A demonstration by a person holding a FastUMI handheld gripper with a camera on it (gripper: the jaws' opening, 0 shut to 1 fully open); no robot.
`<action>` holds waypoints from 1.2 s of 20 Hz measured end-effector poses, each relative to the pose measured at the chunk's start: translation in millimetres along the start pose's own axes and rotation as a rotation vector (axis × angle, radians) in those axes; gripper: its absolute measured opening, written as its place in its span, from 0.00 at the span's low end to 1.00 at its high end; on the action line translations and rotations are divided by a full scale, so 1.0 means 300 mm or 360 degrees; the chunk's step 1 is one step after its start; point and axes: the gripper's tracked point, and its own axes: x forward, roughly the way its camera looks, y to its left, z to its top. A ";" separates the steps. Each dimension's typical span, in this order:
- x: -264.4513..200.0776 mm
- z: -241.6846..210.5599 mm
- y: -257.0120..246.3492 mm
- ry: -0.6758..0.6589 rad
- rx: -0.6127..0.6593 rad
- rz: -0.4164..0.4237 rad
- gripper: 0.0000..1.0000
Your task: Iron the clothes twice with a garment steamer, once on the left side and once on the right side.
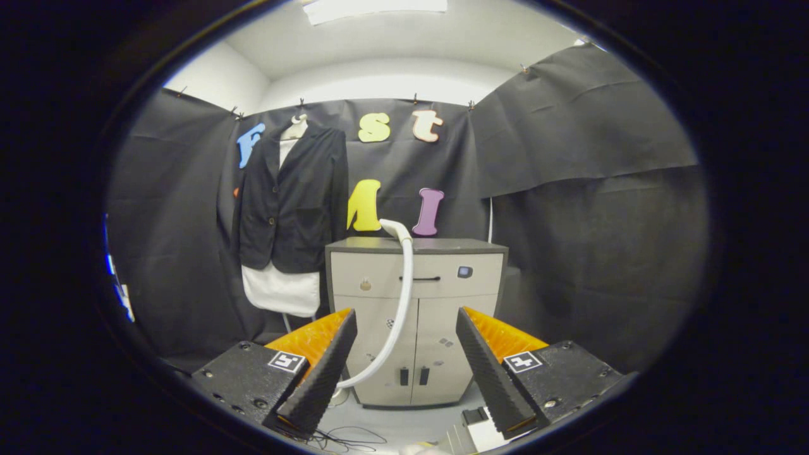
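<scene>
The gripper [406,328] is spread wide, grasping nothing; beyond its fingers a white steamer hose [402,297] drapes down a grey cabinet [442,278]; far left hangs a dark jacket [294,196] over a white garment [281,291].

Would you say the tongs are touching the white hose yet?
Apart. In the gripper view the open tongs hold nothing, and the white hose hangs beyond them against the cabinet.

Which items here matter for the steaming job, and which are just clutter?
Job:
- black jacket hung on the wall, white garment beneath it
- steamer hose draped off the cabinet top
- claw, fingers open, nothing between them

Lying about:
- grey cabinet
- loose cables on the floor
</scene>
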 end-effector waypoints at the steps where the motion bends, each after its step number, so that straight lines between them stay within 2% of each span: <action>1: 0.023 0.033 -0.009 -0.0002 0.0006 -0.0008 0.99; 7: 0.220 0.251 -0.038 -0.0041 -0.0008 -0.0012 0.99; 16: 0.667 0.547 -0.116 -0.0052 0.0049 0.0085 0.99; 24: 1.103 0.694 -0.090 0.0024 0.0046 0.0260 0.98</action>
